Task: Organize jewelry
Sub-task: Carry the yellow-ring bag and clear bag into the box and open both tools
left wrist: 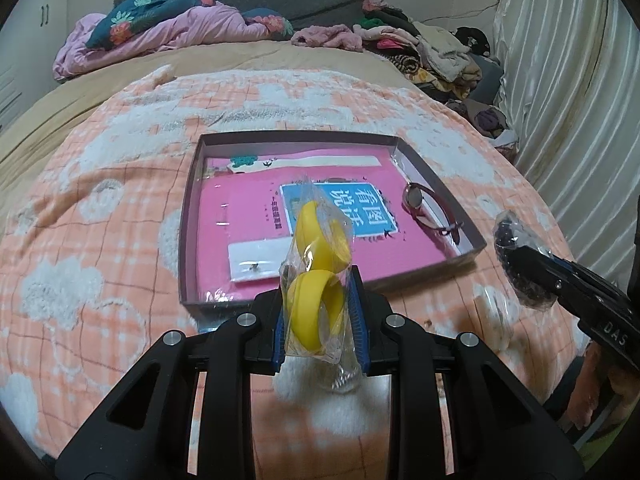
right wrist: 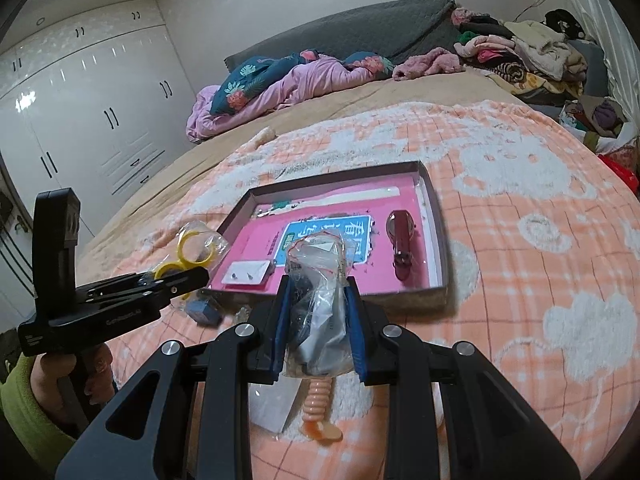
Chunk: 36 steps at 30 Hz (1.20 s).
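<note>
In the left wrist view my left gripper (left wrist: 318, 292) is shut on a clear bag of yellow rings (left wrist: 316, 308), held above the near edge of a shallow open box (left wrist: 188, 240). The box's pink floor holds a watch (left wrist: 420, 204) and a white earring card (left wrist: 256, 262). At the right edge my right gripper (left wrist: 524, 254) grips a bag of dark beads (left wrist: 516, 240). The right wrist view shows that right gripper (right wrist: 318, 284) shut on the clear bead bag (right wrist: 316, 320), in front of the box (right wrist: 436, 216). My left gripper (right wrist: 196, 278) carries the ring bag (right wrist: 196, 246) at the left.
The box lies on an orange and white checked blanket (right wrist: 520, 280) covering a bed. A peach spiral hair tie (right wrist: 318, 404), a white card (right wrist: 272, 404) and a small blue item (right wrist: 202, 310) lie near me. Clothes (right wrist: 532, 52) are piled at the far right, wardrobes (right wrist: 80, 120) stand left.
</note>
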Each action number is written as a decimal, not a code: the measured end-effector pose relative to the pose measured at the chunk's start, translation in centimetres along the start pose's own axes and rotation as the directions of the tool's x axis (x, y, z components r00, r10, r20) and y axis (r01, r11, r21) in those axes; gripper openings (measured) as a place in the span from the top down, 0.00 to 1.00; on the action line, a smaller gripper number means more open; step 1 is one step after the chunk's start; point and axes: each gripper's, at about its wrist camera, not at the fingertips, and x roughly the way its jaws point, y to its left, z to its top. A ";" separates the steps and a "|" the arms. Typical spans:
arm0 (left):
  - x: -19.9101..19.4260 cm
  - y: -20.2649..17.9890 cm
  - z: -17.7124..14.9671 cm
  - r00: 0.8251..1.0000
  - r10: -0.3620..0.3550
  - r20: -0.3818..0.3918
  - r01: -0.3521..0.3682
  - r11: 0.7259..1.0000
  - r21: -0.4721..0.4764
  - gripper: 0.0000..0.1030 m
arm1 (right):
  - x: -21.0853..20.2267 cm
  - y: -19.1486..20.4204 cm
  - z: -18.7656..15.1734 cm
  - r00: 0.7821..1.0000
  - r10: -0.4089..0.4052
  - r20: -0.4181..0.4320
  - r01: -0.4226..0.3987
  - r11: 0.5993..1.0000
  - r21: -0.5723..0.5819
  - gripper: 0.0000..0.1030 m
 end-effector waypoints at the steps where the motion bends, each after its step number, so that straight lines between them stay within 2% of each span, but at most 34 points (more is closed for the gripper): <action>1: 0.2 -0.1 0.3 1.000 -0.001 0.000 0.001 1.000 -0.001 0.83 | 0.1 0.0 0.2 1.000 0.000 0.000 0.000 1.000 -0.001 0.76; 20: 2.6 0.7 4.6 0.999 0.033 0.032 -0.032 0.999 -0.021 0.83 | 3.5 -1.7 4.4 1.000 -0.023 0.011 0.023 0.999 -0.028 0.76; 31: 5.1 1.8 5.4 0.998 0.065 -0.007 -0.065 0.997 -0.034 0.83 | 5.6 -1.3 6.9 1.000 -0.013 0.003 0.013 0.998 -0.059 0.76; 36: 6.1 1.8 5.0 0.998 0.054 -0.024 -0.055 0.997 -0.045 0.83 | 7.1 -2.3 6.1 1.000 -0.004 -0.023 0.003 0.999 -0.035 0.76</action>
